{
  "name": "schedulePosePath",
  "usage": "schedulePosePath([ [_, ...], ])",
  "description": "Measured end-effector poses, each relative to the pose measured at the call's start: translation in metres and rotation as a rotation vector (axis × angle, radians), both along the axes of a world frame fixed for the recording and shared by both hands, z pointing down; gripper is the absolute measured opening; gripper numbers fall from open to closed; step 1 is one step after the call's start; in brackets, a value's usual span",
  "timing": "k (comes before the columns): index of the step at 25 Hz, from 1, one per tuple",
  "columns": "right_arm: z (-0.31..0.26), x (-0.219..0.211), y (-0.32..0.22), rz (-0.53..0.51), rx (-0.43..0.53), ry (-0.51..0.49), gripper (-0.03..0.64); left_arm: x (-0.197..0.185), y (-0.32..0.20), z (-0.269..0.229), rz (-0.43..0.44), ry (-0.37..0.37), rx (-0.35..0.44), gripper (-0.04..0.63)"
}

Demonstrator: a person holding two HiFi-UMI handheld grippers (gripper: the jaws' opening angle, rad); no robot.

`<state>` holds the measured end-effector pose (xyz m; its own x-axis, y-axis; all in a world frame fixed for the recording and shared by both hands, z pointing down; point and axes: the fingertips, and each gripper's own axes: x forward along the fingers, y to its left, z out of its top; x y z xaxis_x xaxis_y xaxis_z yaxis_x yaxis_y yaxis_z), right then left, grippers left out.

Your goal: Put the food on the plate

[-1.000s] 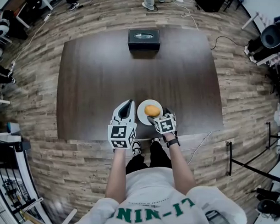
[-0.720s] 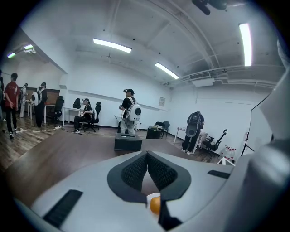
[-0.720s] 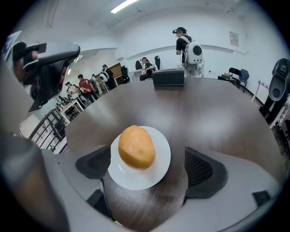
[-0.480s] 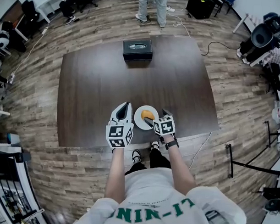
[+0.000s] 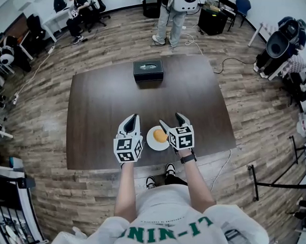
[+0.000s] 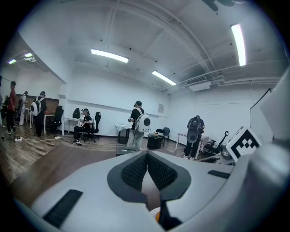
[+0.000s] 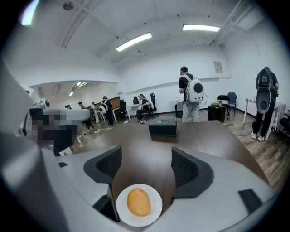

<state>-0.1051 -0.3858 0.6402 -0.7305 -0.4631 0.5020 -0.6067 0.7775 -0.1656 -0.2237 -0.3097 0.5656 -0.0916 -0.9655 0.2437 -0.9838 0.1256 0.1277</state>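
Food (image 5: 160, 136), a rounded golden-orange lump, lies on the white plate (image 5: 151, 143) near the front edge of the dark bench (image 5: 108, 102) in the head view. It sits between the left hand-held gripper (image 5: 132, 117) and the right hand-held gripper (image 5: 171, 120). A black box (image 5: 148, 70) stands well beyond both, and nothing blocks the plate. In the left gripper view the left hand-held gripper (image 6: 147, 158) has its pads pressed together on nothing, and only an orange sliver of the food (image 6: 157, 216) peeks out low to its right. In the right gripper view the right hand-held gripper (image 7: 147, 165) stands apart, its jaws having just been closing, with nothing gripped. Below their gap the food (image 7: 138, 201) rests in the middle of the plate (image 7: 154, 216). It is smooth and oval, with its long axis roughly along the gripper's pointing line and the black box (image 7: 162, 127) straight ahead.
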Motion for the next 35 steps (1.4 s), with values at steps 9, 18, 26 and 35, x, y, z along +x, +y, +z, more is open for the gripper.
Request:
schedulePosePath([
  [9,-0.107,0.0,-0.005,0.028,0.199,-0.129,0.246,-0.003,-0.001,-0.055,-0.006,-0.066,0.097,0.015],
  [18,-0.154,0.005,0.008,-0.001,0.285,-0.194,0.165,0.009,-0.003,-0.08,0.003,-0.087,0.156,0.015],
  [26,-0.163,0.008,0.008,0.012,0.296,-0.22,0.105,0.012,-0.004,-0.078,0.005,-0.09,0.145,0.015],
  [35,-0.167,0.008,0.008,0.012,0.302,-0.244,0.017,0.008,-0.001,-0.076,-0.005,-0.096,0.132,0.015],
])
